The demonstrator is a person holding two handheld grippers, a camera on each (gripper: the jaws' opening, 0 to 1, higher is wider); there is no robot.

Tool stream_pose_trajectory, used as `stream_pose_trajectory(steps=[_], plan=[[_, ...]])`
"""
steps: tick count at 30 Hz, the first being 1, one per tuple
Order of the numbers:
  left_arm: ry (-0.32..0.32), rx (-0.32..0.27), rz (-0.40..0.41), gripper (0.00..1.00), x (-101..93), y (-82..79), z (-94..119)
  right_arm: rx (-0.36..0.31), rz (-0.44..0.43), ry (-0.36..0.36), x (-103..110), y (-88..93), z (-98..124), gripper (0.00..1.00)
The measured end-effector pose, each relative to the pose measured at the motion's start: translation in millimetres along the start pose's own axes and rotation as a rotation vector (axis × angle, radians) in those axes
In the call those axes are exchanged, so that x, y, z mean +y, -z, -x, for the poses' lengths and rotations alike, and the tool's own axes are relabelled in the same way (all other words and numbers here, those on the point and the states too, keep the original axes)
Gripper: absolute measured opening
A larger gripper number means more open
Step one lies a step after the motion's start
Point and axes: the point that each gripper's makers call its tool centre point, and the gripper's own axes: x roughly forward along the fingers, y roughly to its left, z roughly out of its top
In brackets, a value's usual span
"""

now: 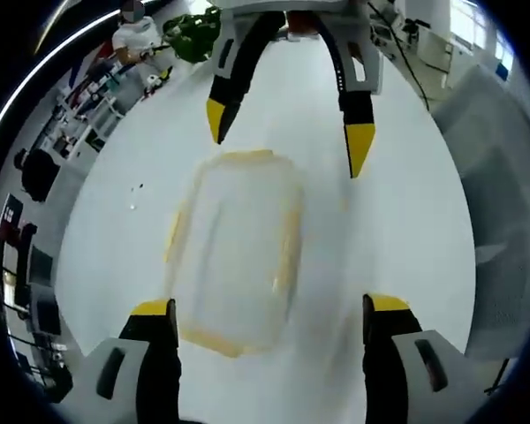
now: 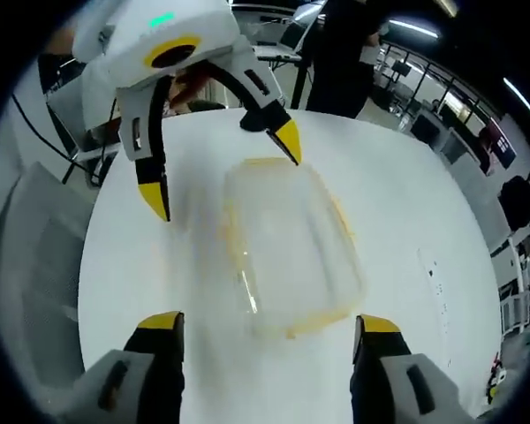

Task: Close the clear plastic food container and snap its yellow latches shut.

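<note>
- Currently your left claw (image 1: pixel 265 322) and right claw (image 2: pixel 269 336) hover spread wide, holding nothing.
- Container (image 1: pixel 234 252) sits blurred on the table (image 1: pixel 397 230); latches apparently unsnapped.

Left gripper view: looking steeply down, near white table (image 1: pixel 406 221). Right gripper view: facing opposite way, equally near. Both sharing clear container (image 1: pixel 238 252) (image 2: pixel 291 247) on table (image 2: pixel 159 265), each catching other gripper.

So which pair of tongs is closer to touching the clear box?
The left tongs: in the right gripper view one yellow tip overlaps the rim of the clear box. The right tongs sit open, tips flanking its near end.
</note>
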Motion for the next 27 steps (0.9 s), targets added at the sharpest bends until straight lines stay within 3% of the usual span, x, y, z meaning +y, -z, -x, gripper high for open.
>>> stream_pose_trajectory(steps=[10,19,27], plan=[[-0.032,-0.038,0.076,0.84,-18.5,-2.8,8.5,-0.082,-0.087,0.033,13.8,2.8,16.6,0.77],[-0.106,-0.136,0.163,0.83,-26.8,-12.3,28.1,-0.168,-0.127,0.069,29.3,-0.1,37.1,0.77],[-0.142,-0.184,0.222,0.83,-41.0,-7.0,41.6,-0.234,-0.176,0.097,40.1,4.2,51.9,0.77]])
